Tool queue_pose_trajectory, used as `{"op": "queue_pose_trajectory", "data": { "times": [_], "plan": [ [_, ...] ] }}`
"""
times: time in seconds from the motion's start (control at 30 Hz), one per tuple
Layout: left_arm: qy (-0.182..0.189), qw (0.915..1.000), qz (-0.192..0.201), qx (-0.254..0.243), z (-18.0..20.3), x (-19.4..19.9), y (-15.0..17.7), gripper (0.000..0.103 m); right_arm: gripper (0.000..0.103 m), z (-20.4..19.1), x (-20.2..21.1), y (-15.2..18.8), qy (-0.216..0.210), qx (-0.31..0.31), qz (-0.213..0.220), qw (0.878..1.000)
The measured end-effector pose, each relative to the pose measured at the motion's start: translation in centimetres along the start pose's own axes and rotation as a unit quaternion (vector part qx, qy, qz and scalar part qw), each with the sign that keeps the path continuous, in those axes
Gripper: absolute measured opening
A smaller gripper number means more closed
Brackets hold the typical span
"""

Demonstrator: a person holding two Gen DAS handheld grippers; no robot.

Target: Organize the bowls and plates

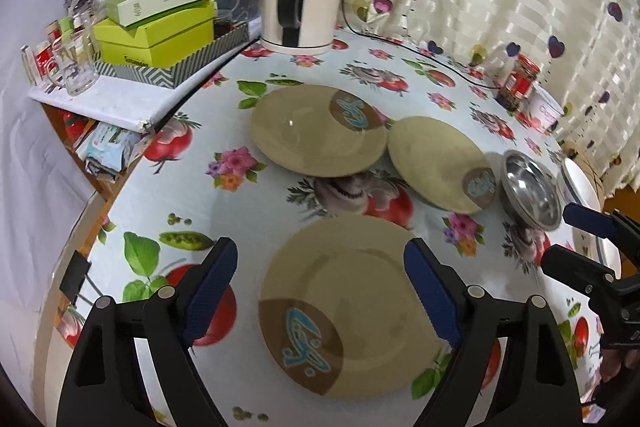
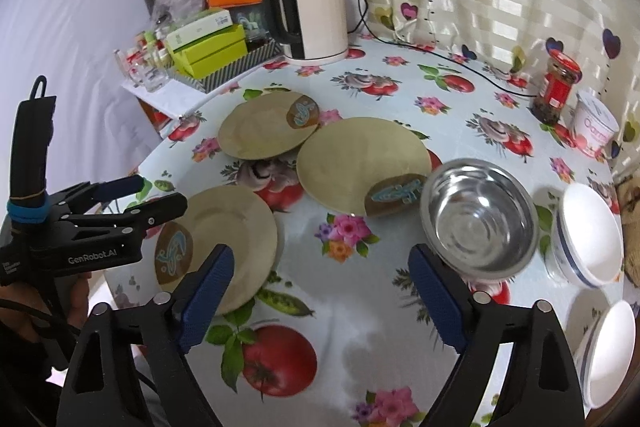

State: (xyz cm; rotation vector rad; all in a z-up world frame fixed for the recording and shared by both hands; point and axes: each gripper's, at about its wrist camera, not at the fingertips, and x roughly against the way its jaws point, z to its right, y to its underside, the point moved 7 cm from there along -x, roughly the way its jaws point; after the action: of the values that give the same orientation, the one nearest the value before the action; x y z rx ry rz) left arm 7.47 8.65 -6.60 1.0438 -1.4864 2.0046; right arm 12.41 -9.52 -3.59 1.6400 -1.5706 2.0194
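Three tan plates lay flat on the flowered tablecloth [image 2: 360,327], each round, so none had a long axis; only the brown patch on each rim gave a heading. The near plate [image 1: 352,307] had its patch toward the camera and the left. The far plate [image 1: 316,131] had its patch on the far right rim. The middle plate [image 1: 436,163] had its patch toward the steel bowl [image 2: 480,219] just beside it.

The right wrist view showed that bowl upright and empty, with two white bowls: one [image 2: 588,235] beside it, the other [image 2: 608,347] tilted at the frame's edge. The left wrist view caught only a sliver of white there. A kettle [image 2: 316,15] stood at the table's far side, a jar [image 2: 556,87] to the right.

The left gripper [image 1: 320,291] hung above the near plate, jaws spread wide, gripping nothing; whether they touched it I could not tell. The right gripper [image 2: 320,295] hung over bare cloth between the near plate and the steel bowl, jaws wide and empty.
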Motion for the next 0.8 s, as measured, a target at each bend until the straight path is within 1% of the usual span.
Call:
{"op": "queue_pose_trajectory", "data": {
  "times": [0.1, 0.17, 0.3, 0.37, 0.43, 0.53, 0.7, 0.73, 0.8],
  "plan": [
    [-0.004, 1.0, 0.002, 0.005, -0.6, -0.3, -0.6, 0.085, 0.086, -0.4, -0.7, -1.2, -0.004, 0.009, 0.002, 1.0],
    [-0.004, 0.9999, 0.002, 0.009, -1.1, -0.6, -1.1, 0.081, 0.085, -0.7, -1.1, -2.0, -0.006, 0.016, 0.004, 1.0],
    [-0.005, 0.9997, 0.003, 0.022, -2.1, -1.2, -2.1, 0.078, 0.08, -1.2, -2.2, -3.8, -0.011, 0.022, 0.005, 1.0],
    [-0.004, 0.9996, 0.004, 0.027, -2.6, -1.6, -2.6, 0.074, 0.078, -1.5, -2.9, -4.8, -0.014, 0.025, 0.005, 1.0],
    [-0.004, 0.9994, 0.005, 0.034, -3.2, -1.9, -3.1, 0.073, 0.075, -1.7, -3.7, -5.7, -0.019, 0.027, 0.003, 0.999],
    [-0.005, 0.999, 0.005, 0.044, -4.0, -2.6, -3.7, 0.068, 0.07, -1.9, -4.7, -6.7, -0.021, 0.029, -0.001, 0.999],
    [-0.001, 0.9982, 0.0, 0.061, -5.0, -4.1, -4.5, 0.06, 0.057, -1.9, -7.0, -8.4, -0.031, 0.02, -0.011, 0.999],
    [-0.001, 0.9979, -0.001, 0.064, -5.2, -4.5, -4.6, 0.058, 0.056, -1.8, -7.4, -8.7, -0.032, 0.017, -0.014, 0.999],
    [0.005, 0.9974, -0.003, 0.072, -5.4, -5.1, -4.9, 0.058, 0.053, -1.9, -8.4, -9.3, -0.036, 0.015, -0.017, 0.999]
  ]
}}
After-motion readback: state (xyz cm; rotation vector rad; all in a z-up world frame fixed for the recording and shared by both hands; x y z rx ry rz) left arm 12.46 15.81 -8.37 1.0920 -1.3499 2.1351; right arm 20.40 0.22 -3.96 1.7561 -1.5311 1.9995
